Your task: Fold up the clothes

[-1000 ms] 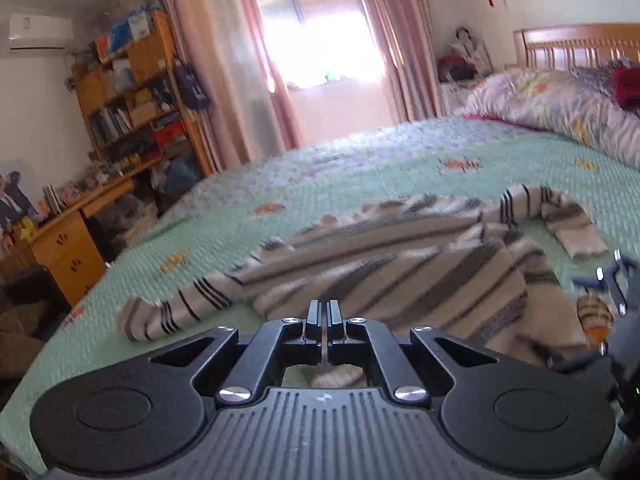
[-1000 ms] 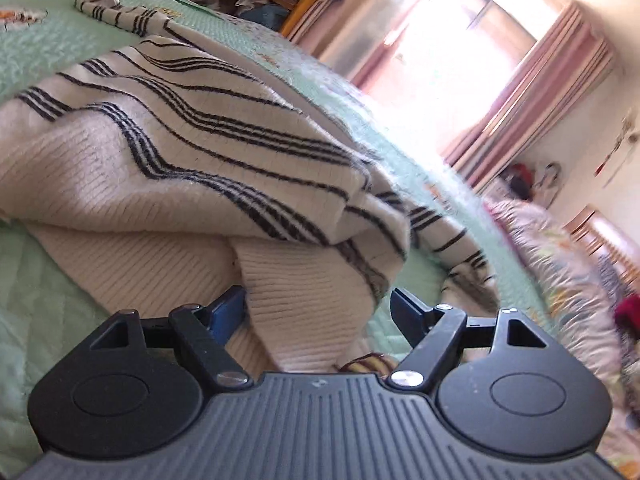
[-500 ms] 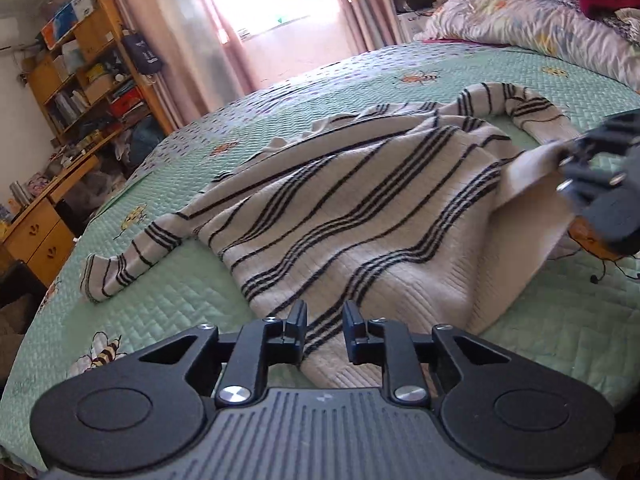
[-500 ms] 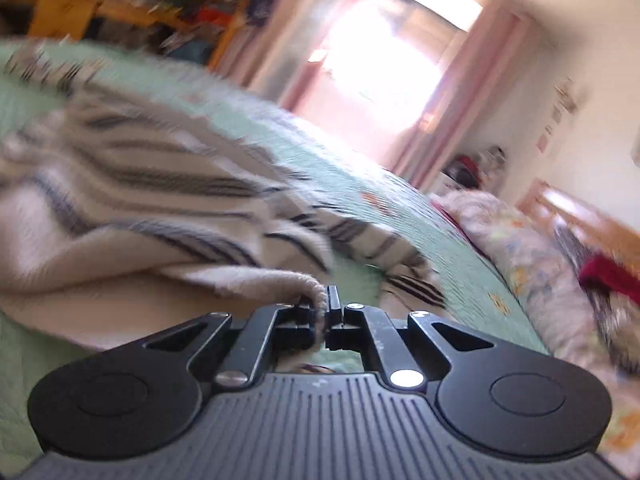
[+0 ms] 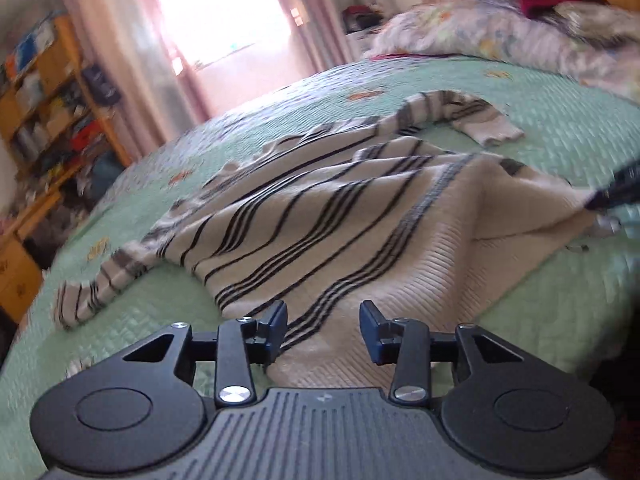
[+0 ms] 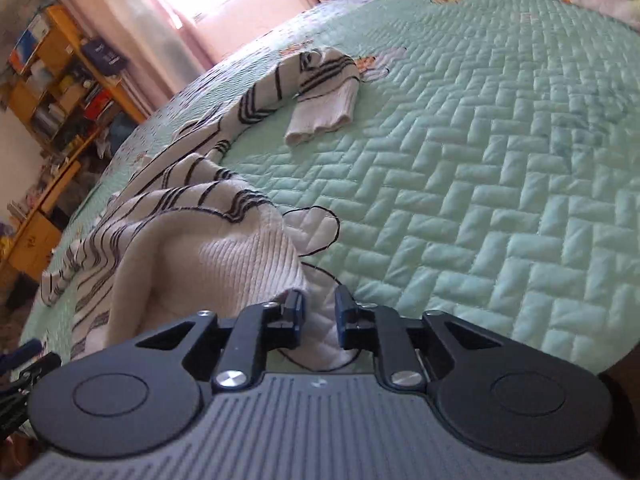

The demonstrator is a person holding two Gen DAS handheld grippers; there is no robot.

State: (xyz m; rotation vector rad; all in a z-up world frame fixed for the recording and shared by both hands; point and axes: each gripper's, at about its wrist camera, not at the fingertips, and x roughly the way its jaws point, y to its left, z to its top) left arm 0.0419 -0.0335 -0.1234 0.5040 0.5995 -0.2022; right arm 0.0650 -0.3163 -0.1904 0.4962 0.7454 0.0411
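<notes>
Striped sweater lay spread across the green quilt.

My left gripper stood wide over the hem; my right gripper gaped narrowly beside its corner. I judged that corner could slump, bunching any fold.

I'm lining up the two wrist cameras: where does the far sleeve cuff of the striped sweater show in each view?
Left wrist: the sleeve cuff lies upper right on the green quilt.
Right wrist: the sleeve cuff lies upper centre, well beyond the fingers.
Shared landmark: the wooden bookshelf at upper left in both.
</notes>
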